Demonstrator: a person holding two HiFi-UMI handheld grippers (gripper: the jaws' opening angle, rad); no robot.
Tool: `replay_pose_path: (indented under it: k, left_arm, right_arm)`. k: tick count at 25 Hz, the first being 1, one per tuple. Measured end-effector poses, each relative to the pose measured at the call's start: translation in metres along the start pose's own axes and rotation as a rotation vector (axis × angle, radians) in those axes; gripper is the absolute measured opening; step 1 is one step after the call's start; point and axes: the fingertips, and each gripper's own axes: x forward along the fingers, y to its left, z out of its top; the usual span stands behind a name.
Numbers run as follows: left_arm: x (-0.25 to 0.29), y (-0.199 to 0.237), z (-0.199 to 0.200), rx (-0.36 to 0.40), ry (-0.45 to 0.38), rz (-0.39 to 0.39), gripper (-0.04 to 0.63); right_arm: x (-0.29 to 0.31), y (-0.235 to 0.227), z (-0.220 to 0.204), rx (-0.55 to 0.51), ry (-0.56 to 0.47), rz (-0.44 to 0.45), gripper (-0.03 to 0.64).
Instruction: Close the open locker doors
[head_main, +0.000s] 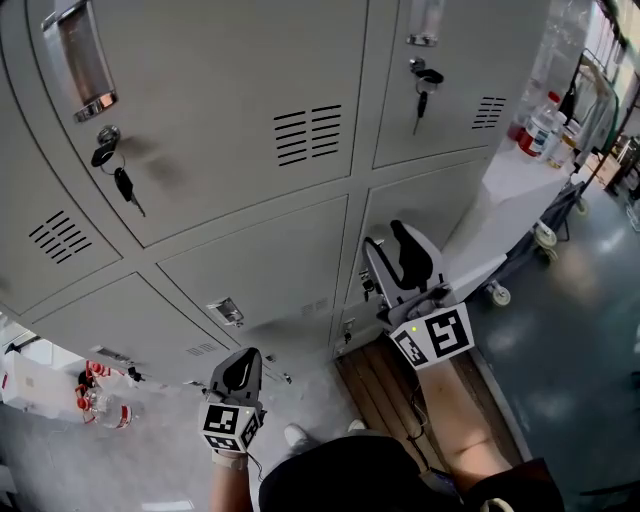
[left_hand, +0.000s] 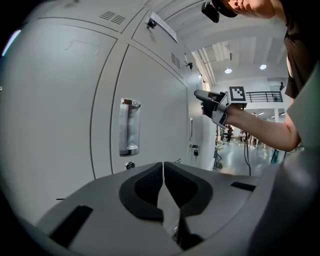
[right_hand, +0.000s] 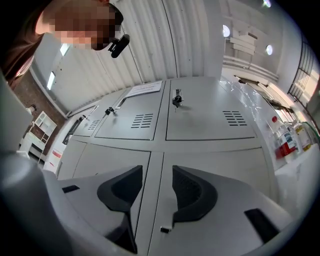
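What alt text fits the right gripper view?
The right gripper, jaws apart and empty, faces grey locker doors that look shut. A key hangs in one upper door's lock; bottles stand at the right edge.

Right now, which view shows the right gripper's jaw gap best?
Right gripper view: it looks straight along the right gripper, jaws apart with nothing between, only locker doors behind. Head view shows it from above, gap foreshortened. Left gripper view shows it small and side-on, gap unreadable.
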Motion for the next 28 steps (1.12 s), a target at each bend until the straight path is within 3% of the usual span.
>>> replay_pose_path:
  k: [17,28]
  left_arm:
    - [0.081,-0.104,0.001,0.019,-0.006,-0.363,0.025]
    - [0.11,-0.159,-0.006,0.019,0.01,-0.547,0.02]
  right_arm:
    - [-0.156,-0.017,-0.104,0.099,0.338,-0.237,0.064]
    - [-0.24,-0.004,-0.144,0.145,0.499,-0.353,0.051]
